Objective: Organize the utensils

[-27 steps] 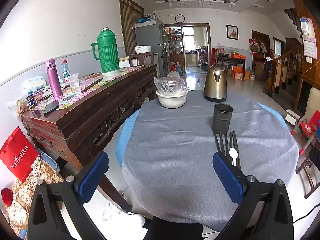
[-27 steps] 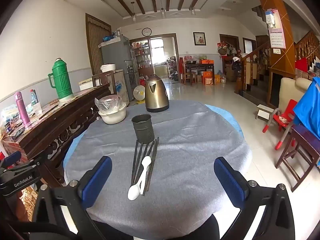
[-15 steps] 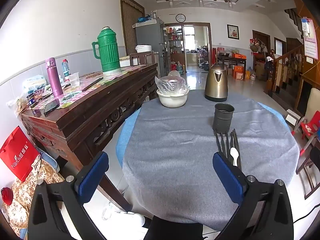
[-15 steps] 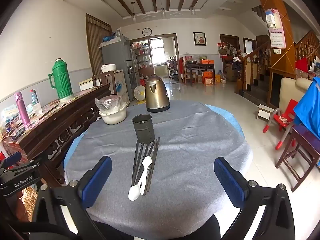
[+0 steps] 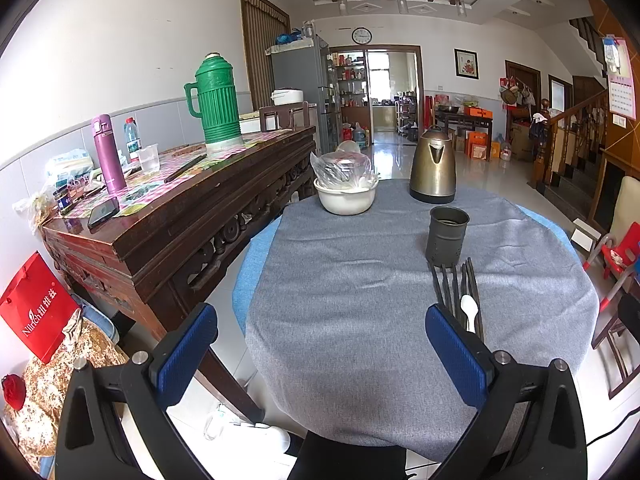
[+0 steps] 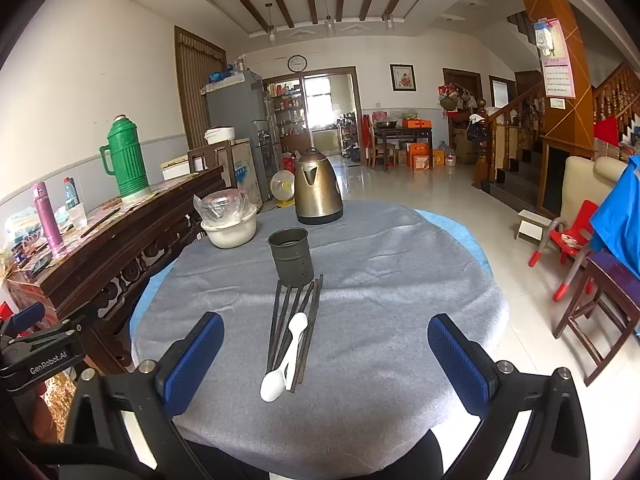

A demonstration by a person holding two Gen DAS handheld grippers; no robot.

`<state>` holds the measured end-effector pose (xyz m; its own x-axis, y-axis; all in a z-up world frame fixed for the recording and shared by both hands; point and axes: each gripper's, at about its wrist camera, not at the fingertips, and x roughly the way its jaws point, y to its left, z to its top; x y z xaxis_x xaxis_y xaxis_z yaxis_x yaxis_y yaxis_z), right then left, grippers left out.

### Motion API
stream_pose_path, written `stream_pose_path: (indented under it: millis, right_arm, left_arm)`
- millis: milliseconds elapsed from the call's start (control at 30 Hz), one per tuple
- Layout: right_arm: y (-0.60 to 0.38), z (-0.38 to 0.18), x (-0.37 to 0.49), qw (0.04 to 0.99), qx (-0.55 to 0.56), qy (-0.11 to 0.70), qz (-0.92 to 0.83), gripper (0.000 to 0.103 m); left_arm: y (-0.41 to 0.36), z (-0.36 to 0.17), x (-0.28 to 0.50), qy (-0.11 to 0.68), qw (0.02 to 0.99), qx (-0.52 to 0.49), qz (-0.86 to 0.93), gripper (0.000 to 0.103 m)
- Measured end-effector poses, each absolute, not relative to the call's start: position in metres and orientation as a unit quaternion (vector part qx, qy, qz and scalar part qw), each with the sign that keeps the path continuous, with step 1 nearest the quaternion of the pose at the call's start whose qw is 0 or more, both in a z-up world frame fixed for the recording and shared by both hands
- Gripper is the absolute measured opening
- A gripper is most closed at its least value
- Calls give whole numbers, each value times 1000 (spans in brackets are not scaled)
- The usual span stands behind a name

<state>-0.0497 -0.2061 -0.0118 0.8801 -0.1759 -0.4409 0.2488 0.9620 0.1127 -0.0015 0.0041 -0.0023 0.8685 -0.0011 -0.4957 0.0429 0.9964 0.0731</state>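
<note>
Utensils lie on a round desk covered by a grey cloth: a bundle of dark chopsticks with two white spoons on top, all pointing toward a dark metal utensil holder that stands upright just beyond their far ends.

Going left to right in the left wrist view, a red bag on the floor carries white lettering that seems to read "Nurich", with characters too small to make out. Next comes a carved wooden sideboard bearing a purple flask and a green thermos. On the far side of the desk sit a white bowl holding a plastic-wrapped item, then a brass-coloured kettle. A wall clock hangs above the far doorway.

The left gripper hovers over the near left part of the desk, jaws spread wide and holding nothing. The right gripper hovers at the near edge, jaws likewise spread wide, with the utensils lying between its blue pads but untouched. In the right wrist view, the other gripper's body at far left reads "GenRobot.AI".
</note>
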Motion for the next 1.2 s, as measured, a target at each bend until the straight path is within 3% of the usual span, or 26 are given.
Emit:
stream_pose_path:
  millis: [300, 600, 667, 733, 800, 867, 967, 1000, 1067, 1200]
  right_arm:
    - [-209, -17, -45, 962, 97, 235, -101, 103]
    - [-231, -42, 2, 951, 131, 277, -39, 100]
    - [-235, -52, 20, 946, 125, 299, -24, 91]
    - [-239, -67, 43, 935, 136, 328, -5, 64]
    - [-245, -86, 68, 920, 159, 359, 25, 49]
    - [-244, -102, 91, 912, 166, 373, 42, 46]
    - [-234, -126, 125, 900, 152, 404, 63, 46]
    - [-231, -133, 135, 896, 152, 410, 68, 40]
    - [-228, -148, 155, 887, 154, 430, 71, 39]
    - [-231, -175, 186, 863, 173, 469, 72, 36]
  left_arm:
    - [3, -7, 3, 266, 963, 43, -13, 103]
    - [-9, -49, 39, 370, 926, 14, -73, 103]
    - [-13, -62, 48, 381, 920, 7, -96, 103]
    - [-18, -71, 52, 390, 914, 1, -111, 103]
    - [-22, -81, 58, 389, 914, 16, -112, 102]
    - [-24, -88, 62, 399, 909, 34, -116, 97]
    - [-26, -98, 69, 428, 892, 40, -137, 82]
    - [-27, -102, 72, 432, 889, 39, -145, 78]
    - [-29, -109, 77, 442, 883, 41, -156, 76]
    - [-32, -116, 84, 449, 874, 37, -184, 61]
